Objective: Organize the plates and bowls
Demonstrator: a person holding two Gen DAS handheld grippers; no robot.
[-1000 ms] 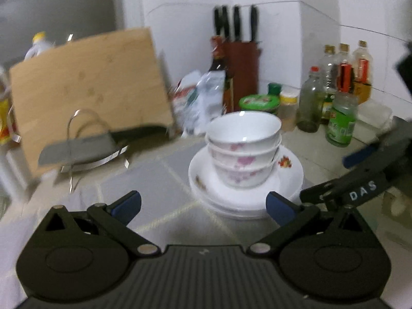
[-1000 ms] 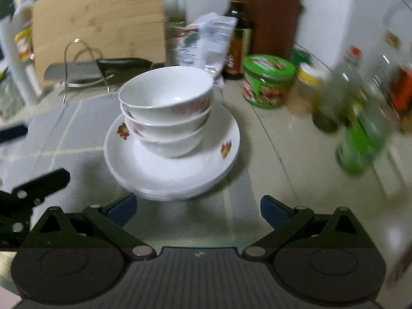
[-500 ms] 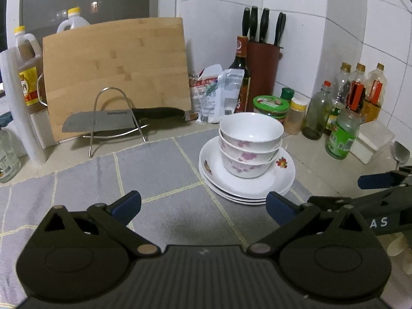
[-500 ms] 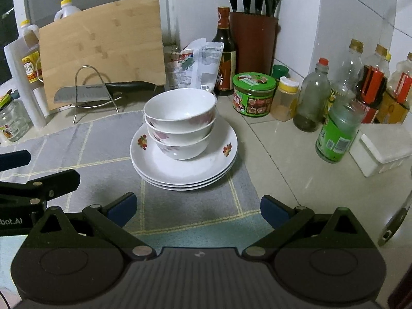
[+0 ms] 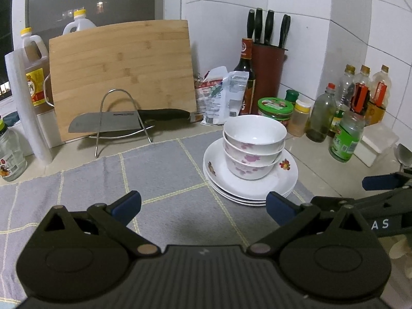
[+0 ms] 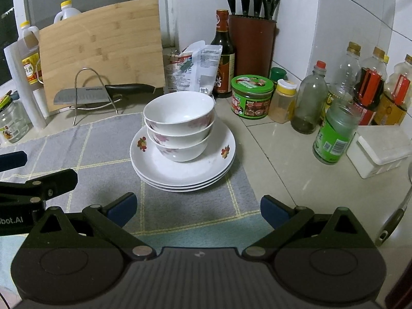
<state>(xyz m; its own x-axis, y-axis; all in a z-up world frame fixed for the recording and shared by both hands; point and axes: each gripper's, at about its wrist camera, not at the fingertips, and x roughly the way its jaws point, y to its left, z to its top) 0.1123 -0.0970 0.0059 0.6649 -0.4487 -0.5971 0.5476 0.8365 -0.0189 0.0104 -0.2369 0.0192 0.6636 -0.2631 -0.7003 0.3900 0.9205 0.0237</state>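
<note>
Bowls, three white floral ceramic ones (image 6: 179,126) nested on stacked white plates (image 6: 184,164), sit ahead of both grippers' (image 5: 203,203) (image 6: 198,207) wide, empty fingers; nudging the top bowl could topple it.

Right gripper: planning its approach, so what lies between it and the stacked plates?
Only bare grey mat between the right gripper and the plates, in the right wrist view.
</note>
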